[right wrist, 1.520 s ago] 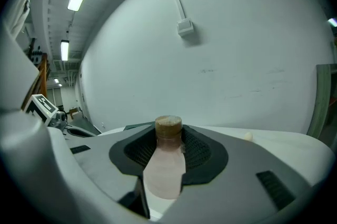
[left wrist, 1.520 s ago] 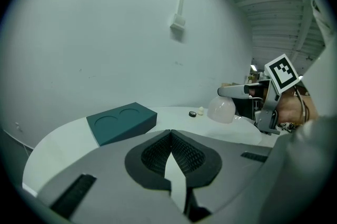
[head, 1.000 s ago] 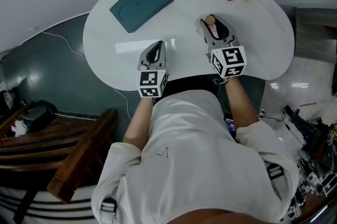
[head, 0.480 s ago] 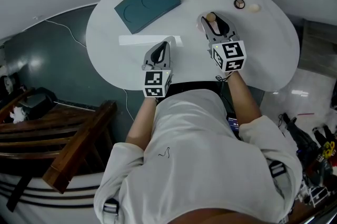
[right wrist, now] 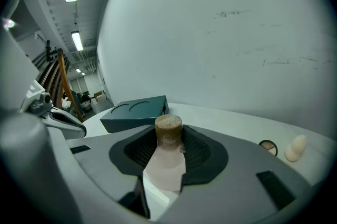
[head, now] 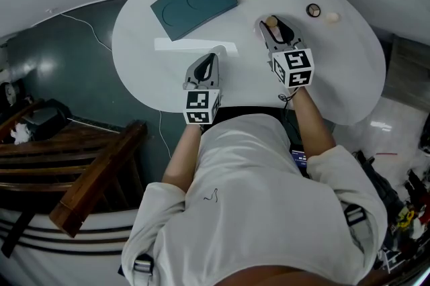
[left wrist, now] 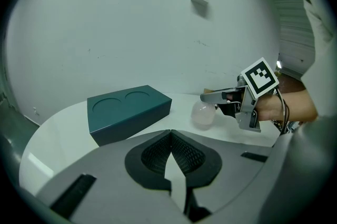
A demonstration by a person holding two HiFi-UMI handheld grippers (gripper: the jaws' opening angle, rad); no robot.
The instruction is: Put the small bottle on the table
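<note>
Your right gripper (head: pixel 277 31) has its jaws set wide and clamped on the small bottle (right wrist: pixel 167 157), at the right middle of the table (head: pixel 349 70). Contact with the surface cannot be confirmed. Your left gripper (head: pixel 207 63) has its jaws together and empty. The teal box (head: pixel 193 1) lies far left.

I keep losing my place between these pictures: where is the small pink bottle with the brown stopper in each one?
Head view: the small pink translucent bottle with brown stopper is upper right of centre, in the right tongs.
Left gripper view: the bottle is right of centre, under those tongs.
Right gripper view: the bottle is low centre, gripped.
Shared landmark: the dark teal rectangular box, in all three.
</note>
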